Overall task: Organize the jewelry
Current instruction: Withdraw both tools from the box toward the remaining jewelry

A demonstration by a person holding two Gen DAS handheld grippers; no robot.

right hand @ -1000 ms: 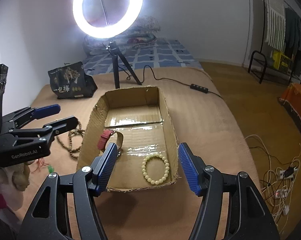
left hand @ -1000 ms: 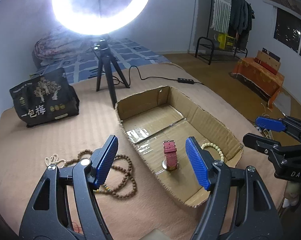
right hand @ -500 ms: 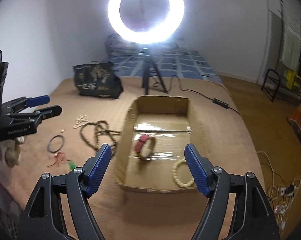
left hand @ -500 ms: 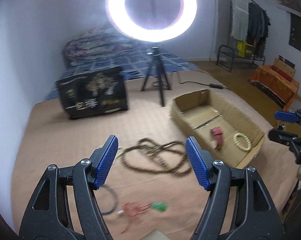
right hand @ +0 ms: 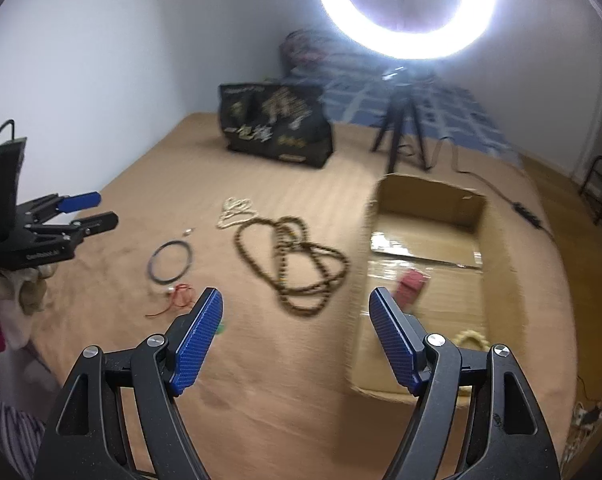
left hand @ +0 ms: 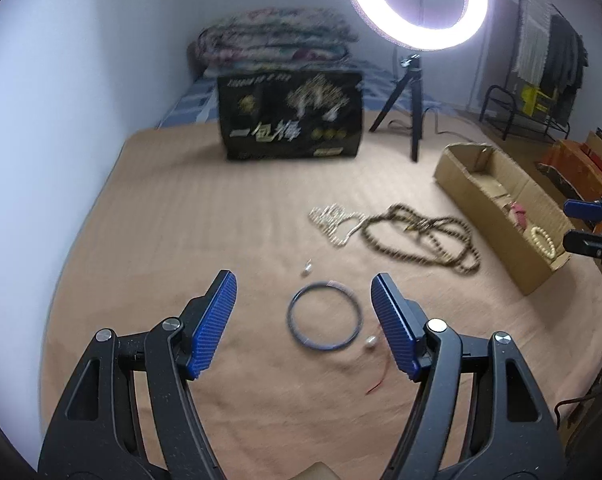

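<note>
My left gripper (left hand: 304,322) is open and empty, hovering over a dark blue bangle (left hand: 325,317) on the tan blanket. A small pearl (left hand: 371,343), a red string (left hand: 381,380) and another small bead (left hand: 307,268) lie close by. A long brown bead necklace (left hand: 421,236) and a pale chain (left hand: 333,220) lie farther off. My right gripper (right hand: 297,330) is open and empty, between the brown necklace (right hand: 297,260) and the cardboard box (right hand: 425,216). The box holds a red watch (right hand: 411,284) and a cream bead bracelet (right hand: 471,338).
A black printed bag (left hand: 291,120) stands at the back. A ring light on a tripod (left hand: 415,120) stands beside the box, its cable (right hand: 501,196) trailing right. A folded quilt (left hand: 273,40) lies by the wall. A green bead (right hand: 219,330) sits near my right gripper's left finger.
Both grippers have swung left, away from the box. The left one now hovers over the bangle; the right one now faces the necklace and the box's left wall.
</note>
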